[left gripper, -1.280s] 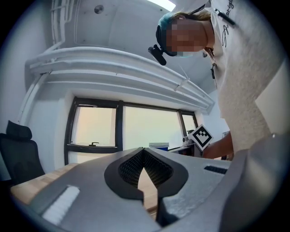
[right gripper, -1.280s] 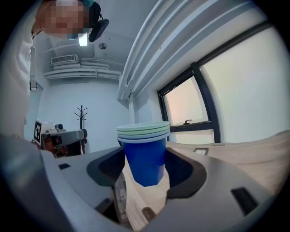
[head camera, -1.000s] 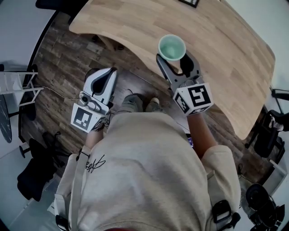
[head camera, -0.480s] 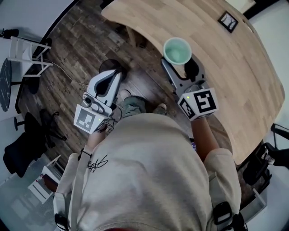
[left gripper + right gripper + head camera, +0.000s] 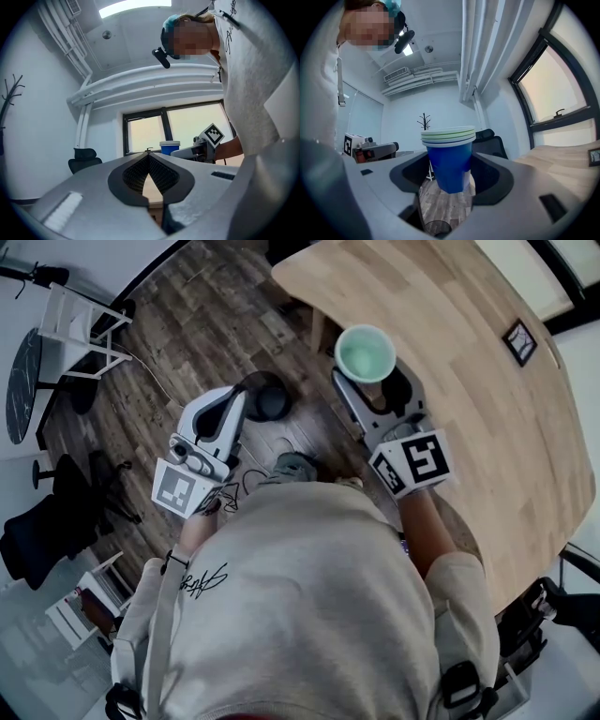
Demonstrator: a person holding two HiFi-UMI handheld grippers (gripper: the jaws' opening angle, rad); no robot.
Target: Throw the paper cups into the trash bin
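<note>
Blue cups [image 5: 449, 158]: pinched upright in my right gripper [image 5: 371, 381], beside the trash bin [image 5: 272, 401], ready for dropping.
Left gripper [image 5: 232, 401]: clenched, empty, idle.

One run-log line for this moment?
right gripper: shut on stacked blue paper cups | left gripper: shut, empty | round dark bin: on floor, cups not inside

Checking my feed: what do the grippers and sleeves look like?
The left gripper and right gripper are light grey shells with black pads inside the fingers. Each carries a white cube with black square markers. The sleeves are beige, with dark script on the left one.
</note>
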